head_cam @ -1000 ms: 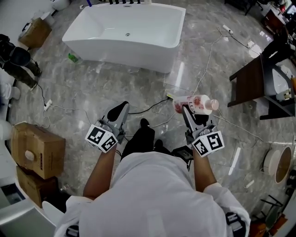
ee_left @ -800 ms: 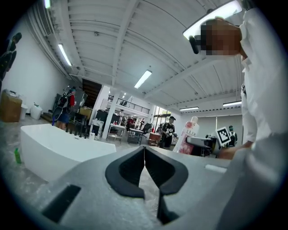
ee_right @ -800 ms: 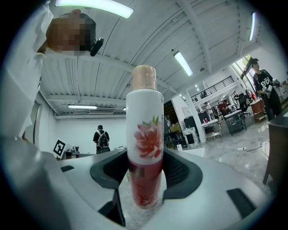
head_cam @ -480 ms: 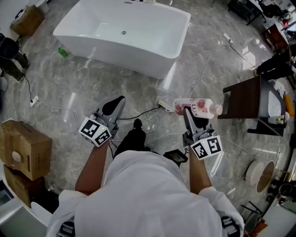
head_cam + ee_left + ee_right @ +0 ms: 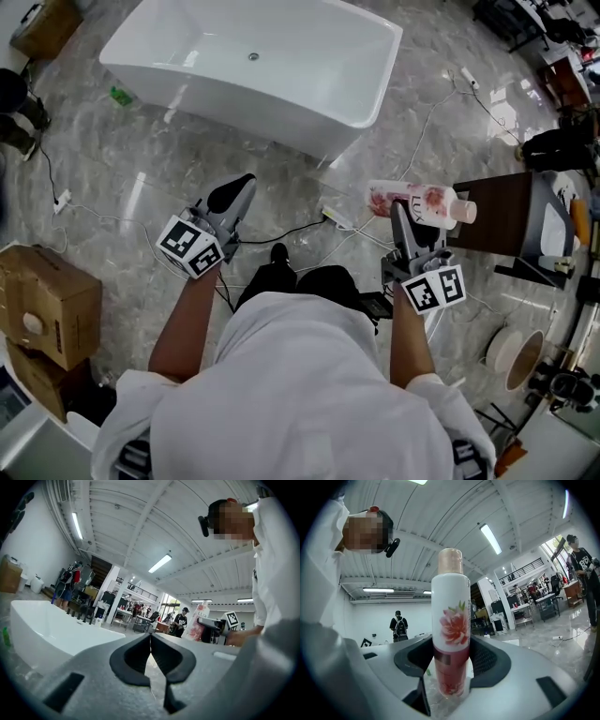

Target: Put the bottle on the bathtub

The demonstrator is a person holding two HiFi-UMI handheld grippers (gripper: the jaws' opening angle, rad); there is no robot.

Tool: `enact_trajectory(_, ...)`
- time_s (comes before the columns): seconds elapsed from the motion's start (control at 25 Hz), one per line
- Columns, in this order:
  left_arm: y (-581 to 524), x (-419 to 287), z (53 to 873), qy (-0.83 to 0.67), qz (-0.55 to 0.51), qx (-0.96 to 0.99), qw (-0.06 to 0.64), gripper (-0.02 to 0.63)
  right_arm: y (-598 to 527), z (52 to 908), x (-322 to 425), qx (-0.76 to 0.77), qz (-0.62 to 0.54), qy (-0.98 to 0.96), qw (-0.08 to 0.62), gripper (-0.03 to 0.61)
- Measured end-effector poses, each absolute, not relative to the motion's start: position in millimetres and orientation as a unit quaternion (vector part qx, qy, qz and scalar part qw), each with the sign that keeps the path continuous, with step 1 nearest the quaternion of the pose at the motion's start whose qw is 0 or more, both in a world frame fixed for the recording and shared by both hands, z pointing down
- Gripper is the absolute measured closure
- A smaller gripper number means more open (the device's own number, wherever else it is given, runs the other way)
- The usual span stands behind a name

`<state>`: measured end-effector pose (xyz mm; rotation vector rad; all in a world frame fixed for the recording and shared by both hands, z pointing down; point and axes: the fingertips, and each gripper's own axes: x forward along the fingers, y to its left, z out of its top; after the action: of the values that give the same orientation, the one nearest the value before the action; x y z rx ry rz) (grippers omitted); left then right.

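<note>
A white bottle (image 5: pixel 417 202) with a pink flower print and a tan cap lies sideways in the air, cap to the right. My right gripper (image 5: pixel 403 214) is shut on its lower body; in the right gripper view the bottle (image 5: pixel 451 634) stands between the dark pads. The white bathtub (image 5: pixel 309 101) sits on the floor at the top of the head view, well ahead of both grippers, and shows at the left of the left gripper view (image 5: pixel 42 632). My left gripper (image 5: pixel 236 194) is shut with nothing in it, its pads meeting (image 5: pixel 150 654).
A dark wooden stand (image 5: pixel 502 217) is just right of the bottle. Cables (image 5: pixel 309 225) and a power strip (image 5: pixel 336 217) run across the marble floor between me and the tub. Cardboard boxes (image 5: pixel 42 300) stand at the left. People stand in the background.
The view has moved closer to the tub. My right gripper and the bottle have shifted right, toward the wooden stand. The left gripper has held its place.
</note>
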<state>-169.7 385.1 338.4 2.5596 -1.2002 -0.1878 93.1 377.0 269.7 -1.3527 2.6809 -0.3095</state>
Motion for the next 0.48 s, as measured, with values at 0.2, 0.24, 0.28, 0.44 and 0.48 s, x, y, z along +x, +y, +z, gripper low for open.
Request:
enact_trajectory(0.2,352,-169,336,-0.405,-0.069,0.900,0.147,0.597,356,270,95,-0.461,-0.105,0.879,0.063,0.354)
enact_trajectory(0.24,345,-169,335,-0.404,-0.071,0.900,0.147,0.597,351,269,96,-0.462,-0.104,0.878,0.065,0.354)
enact_trajectory(0.28,339,-169,334,-0.404,-0.074,0.900,0.148,0.597,346,268,96,-0.462,-0.104,0.878,0.068,0.354)
enact_trajectory(0.44,313,-168,331,-0.399,-0.078,0.902,0.148,0.597,323,268,95,-0.461,-0.101,0.878,0.079,0.354)
enact_trajectory(0.48,306,-167,329,-0.395,-0.077,0.903,0.148,0.597,315,268,95,-0.461,-0.102,0.878,0.080,0.354)
